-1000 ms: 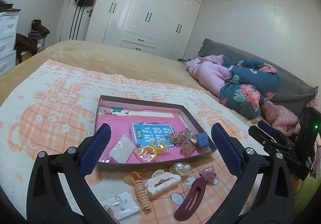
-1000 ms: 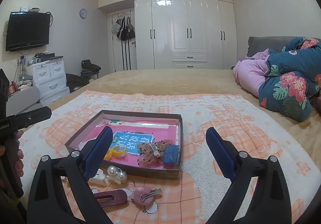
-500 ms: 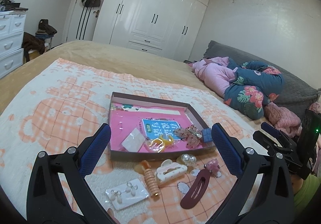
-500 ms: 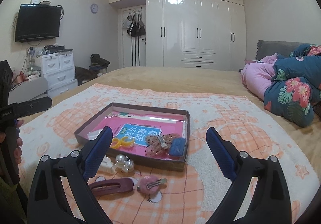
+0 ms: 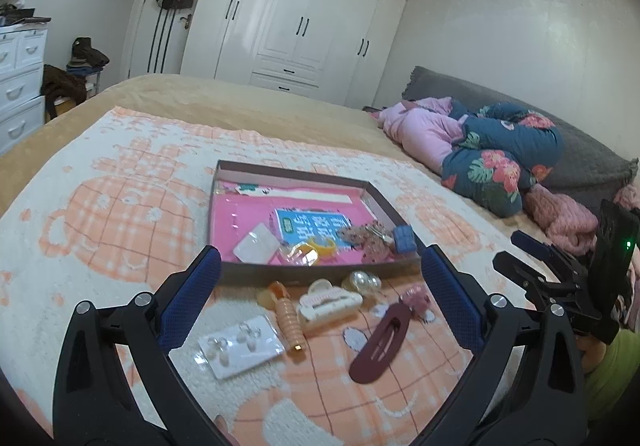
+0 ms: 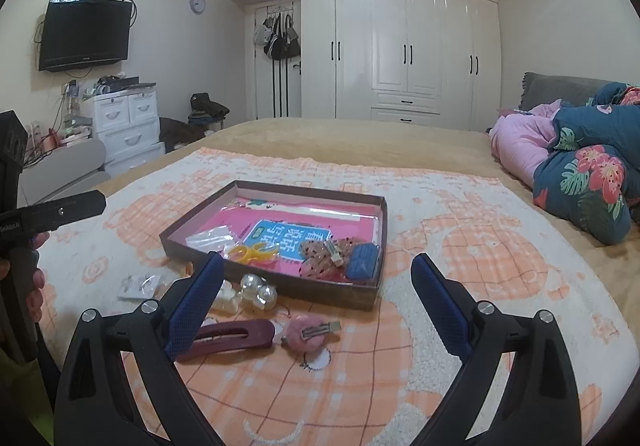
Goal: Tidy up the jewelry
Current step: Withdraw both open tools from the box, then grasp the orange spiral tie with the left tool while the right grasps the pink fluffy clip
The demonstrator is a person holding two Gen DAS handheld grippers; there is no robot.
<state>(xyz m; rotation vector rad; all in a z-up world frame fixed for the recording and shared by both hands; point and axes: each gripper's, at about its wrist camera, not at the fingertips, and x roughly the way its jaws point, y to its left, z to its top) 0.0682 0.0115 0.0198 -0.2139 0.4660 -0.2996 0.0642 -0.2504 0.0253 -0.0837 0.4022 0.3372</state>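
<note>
Moved: both views now sit further back from the tray than a second ago, so more loose pieces show on the blanket.
Left claw: spread wide, holding nothing, above the earring card.
Loose pieces: coral spiral tie, white claw clip, pearl clip, maroon barrette, pink fuzzy clip, all just in front of the tray.
Tray: on the blanket, holding yellow clip, speckled bow, blue clip.
Right claw: spread wide, holding nothing, near the tray's front wall.

The left gripper and right gripper are both hovering with jaws spread wide, gripping nothing.
</note>
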